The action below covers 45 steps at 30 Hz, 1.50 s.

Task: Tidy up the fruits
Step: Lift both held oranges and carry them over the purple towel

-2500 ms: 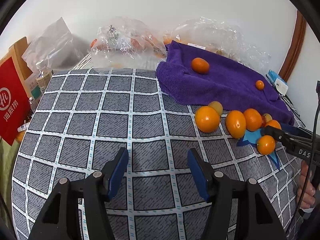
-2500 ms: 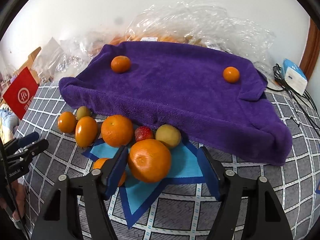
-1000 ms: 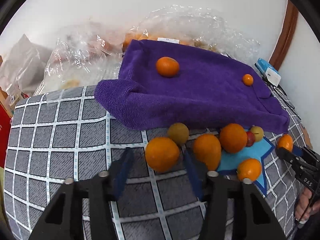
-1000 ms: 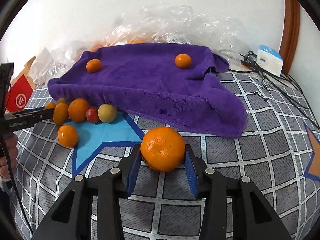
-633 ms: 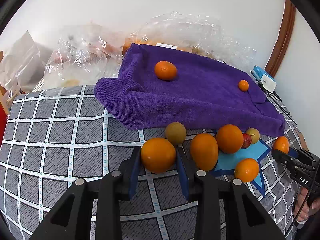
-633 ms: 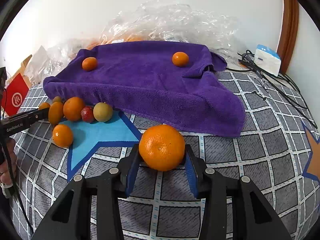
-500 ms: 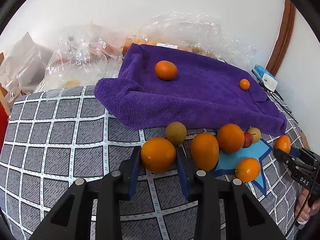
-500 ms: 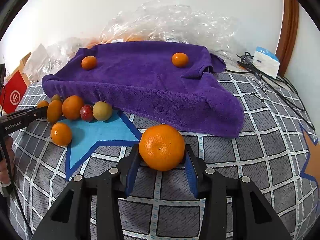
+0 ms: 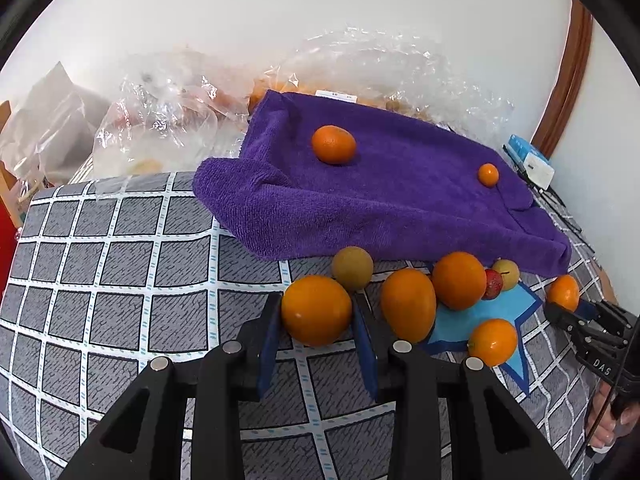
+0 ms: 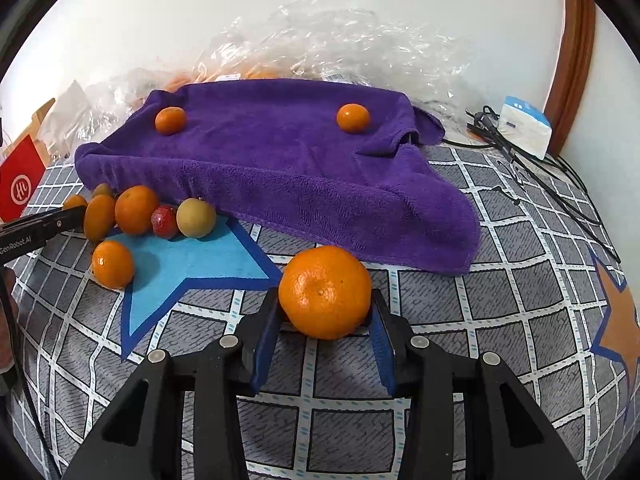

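Observation:
My left gripper (image 9: 316,320) is shut on an orange (image 9: 316,309) at the left end of a fruit cluster on the checked cloth. Beside it lie a brown-green fruit (image 9: 353,268), two more oranges (image 9: 407,304) (image 9: 459,280), a strawberry (image 9: 494,283) and a small orange (image 9: 493,341) on a blue star. My right gripper (image 10: 325,320) is shut on a large orange (image 10: 325,291) just off the star's right tip. A purple towel (image 10: 280,160) holds two small oranges (image 10: 170,120) (image 10: 353,118).
Clear plastic bags (image 10: 320,48) lie behind the towel by the wall. A white and blue box (image 10: 522,126) with black cables (image 10: 532,160) sits at the right. A red box (image 10: 20,188) stands at the left. An orange star (image 10: 620,320) marks the cloth at the far right.
The left gripper moved right to the fruit cluster and closed on the leftmost orange. The right gripper closed on the large orange and carried it right, off the blue star.

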Tool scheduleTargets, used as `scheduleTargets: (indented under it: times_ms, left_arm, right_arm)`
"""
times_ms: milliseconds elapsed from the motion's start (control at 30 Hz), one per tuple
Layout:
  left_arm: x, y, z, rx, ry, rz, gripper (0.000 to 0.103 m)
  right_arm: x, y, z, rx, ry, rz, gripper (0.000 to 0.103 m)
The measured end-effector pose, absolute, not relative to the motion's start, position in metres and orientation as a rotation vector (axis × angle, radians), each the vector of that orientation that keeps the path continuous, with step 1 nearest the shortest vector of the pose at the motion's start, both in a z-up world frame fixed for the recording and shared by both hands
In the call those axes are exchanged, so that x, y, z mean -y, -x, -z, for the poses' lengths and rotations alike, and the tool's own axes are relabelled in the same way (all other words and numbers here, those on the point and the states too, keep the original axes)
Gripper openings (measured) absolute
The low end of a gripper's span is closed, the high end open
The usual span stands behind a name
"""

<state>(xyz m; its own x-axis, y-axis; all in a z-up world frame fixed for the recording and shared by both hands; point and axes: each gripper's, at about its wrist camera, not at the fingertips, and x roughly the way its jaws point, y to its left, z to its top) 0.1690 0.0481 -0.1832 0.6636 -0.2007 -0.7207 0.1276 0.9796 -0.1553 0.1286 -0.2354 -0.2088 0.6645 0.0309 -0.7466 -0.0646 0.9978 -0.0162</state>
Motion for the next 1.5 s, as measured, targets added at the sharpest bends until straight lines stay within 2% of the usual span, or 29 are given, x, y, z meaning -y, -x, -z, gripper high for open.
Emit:
scheduleTargets:
  times_ms: [533, 900, 1500]
  left_arm:
    - [-0.053, -0.149, 0.159, -0.658, 0.143, 0.231, 0.033]
    - [-0.068, -0.147, 0.149, -0.632, 0.288, 0.286, 0.033]
    - [-0.076, -0.138, 0.138, -0.571, 0.315, 0.280, 0.033]
  right_arm:
    - [0.239, -0.111, 0.195, -0.738, 0.000, -0.078, 0.041]
    - [0.245, -0.112, 0.193, -0.715, -0.038, -0.081, 0.041]
    - [0.260, -0.110, 0.180, -0.686, -0.084, 0.005, 0.041]
